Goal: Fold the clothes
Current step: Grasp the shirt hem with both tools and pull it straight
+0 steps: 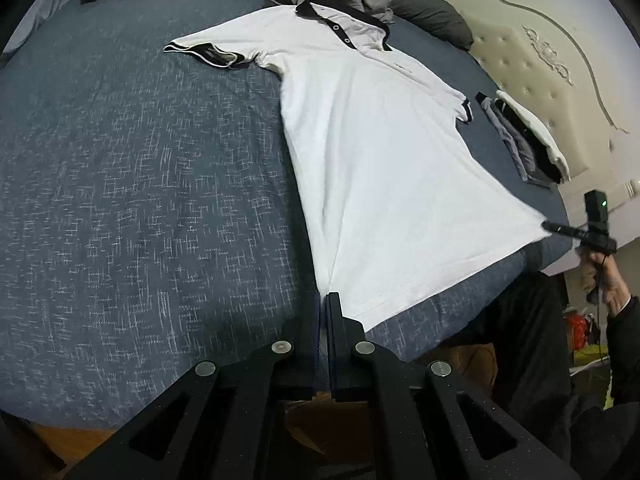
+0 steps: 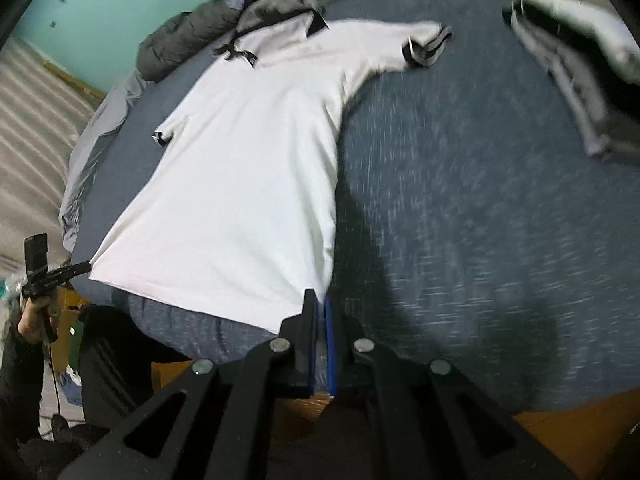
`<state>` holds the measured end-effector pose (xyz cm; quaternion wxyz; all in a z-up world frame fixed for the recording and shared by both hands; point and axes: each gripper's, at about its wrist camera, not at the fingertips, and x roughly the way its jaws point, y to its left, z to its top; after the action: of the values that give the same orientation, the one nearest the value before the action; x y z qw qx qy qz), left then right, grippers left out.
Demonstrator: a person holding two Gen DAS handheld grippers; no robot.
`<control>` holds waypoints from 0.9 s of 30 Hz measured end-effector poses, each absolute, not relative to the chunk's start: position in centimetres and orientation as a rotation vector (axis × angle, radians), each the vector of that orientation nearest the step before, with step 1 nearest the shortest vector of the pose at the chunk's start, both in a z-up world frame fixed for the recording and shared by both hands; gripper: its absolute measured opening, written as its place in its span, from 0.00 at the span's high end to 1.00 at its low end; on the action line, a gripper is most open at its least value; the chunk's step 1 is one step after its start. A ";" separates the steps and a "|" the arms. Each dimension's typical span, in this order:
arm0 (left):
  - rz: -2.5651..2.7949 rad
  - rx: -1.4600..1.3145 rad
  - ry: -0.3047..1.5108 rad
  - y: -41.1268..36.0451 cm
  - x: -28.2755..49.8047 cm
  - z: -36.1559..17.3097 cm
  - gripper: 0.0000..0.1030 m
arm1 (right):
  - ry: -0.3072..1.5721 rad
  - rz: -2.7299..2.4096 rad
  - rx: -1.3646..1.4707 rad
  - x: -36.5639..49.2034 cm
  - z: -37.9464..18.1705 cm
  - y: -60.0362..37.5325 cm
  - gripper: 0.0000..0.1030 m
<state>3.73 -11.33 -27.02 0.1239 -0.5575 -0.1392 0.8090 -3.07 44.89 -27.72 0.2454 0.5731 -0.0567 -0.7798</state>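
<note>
White polo shirt (image 1: 372, 152) with black collar and cuff trim lies spread face-up on the blue bed (image 1: 132, 184), sleeves out. Left hand-held gripper (image 1: 324, 300) and right hand-held gripper (image 2: 318, 300) each pinch a hem corner, hem pulled taut.

The left tongs (image 1: 325, 300) are held low with jaws pressed together; the right tongs (image 2: 319, 300) are likewise clamped, each gripped from below by a hand (image 1: 604, 280).

White polo shirt (image 1: 380, 152) w/ black trim
</note>
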 end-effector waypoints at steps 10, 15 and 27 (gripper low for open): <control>2.306 -1.727 -0.386 -10.7 5.9 -30.4 0.97 | -0.062 -2.086 1.699 -1.4 -33.2 44.8 0.97; 2.296 -1.765 -0.392 -10.8 6.3 -32.1 0.97 | -0.067 -2.093 1.717 -1.0 -34.8 45.1 0.97; 2.286 -1.800 -0.397 -10.3 6.1 -33.5 0.97 | -0.042 -2.107 1.739 -0.1 -36.2 45.0 0.97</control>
<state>6.12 -10.34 -33.50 0.1025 -0.6097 -0.1344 0.7744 -0.13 45.05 -36.22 0.2033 0.6231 -0.0150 -0.7551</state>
